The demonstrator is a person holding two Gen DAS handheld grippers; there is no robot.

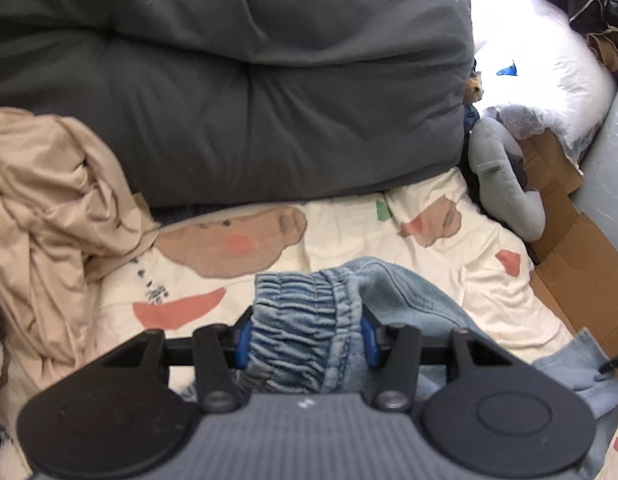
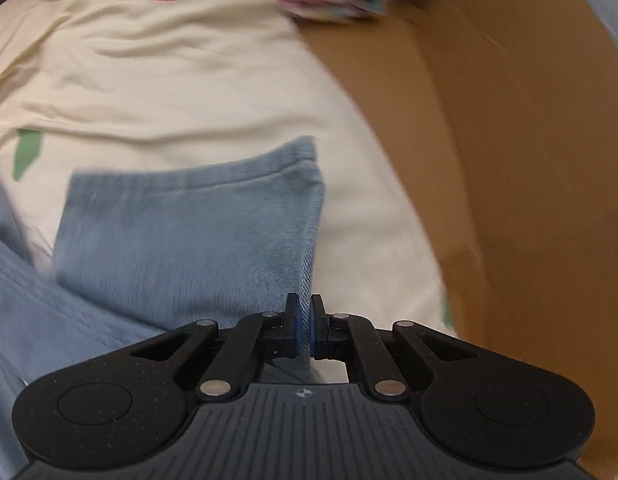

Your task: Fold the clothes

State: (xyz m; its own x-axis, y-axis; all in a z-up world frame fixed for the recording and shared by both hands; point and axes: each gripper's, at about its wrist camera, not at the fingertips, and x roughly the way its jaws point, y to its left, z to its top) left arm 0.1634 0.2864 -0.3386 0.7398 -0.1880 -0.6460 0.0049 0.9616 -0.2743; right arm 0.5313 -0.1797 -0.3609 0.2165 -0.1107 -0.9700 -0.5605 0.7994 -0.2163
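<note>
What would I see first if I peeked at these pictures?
Blue jeans lie on a cream sheet with bear prints, pinched at two spots. The left gripper holds the stretchy waistband, and the right gripper has its jaws shut on a leg edge. Behind, a big dark grey duvet is piled up.

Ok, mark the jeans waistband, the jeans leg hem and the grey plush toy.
jeans waistband [image 1: 297, 312], left wrist view, gathered elastic middle.
jeans leg hem [image 2: 237, 172], right wrist view, stitched edge.
grey plush toy [image 1: 497, 172], left wrist view, its body.
</note>
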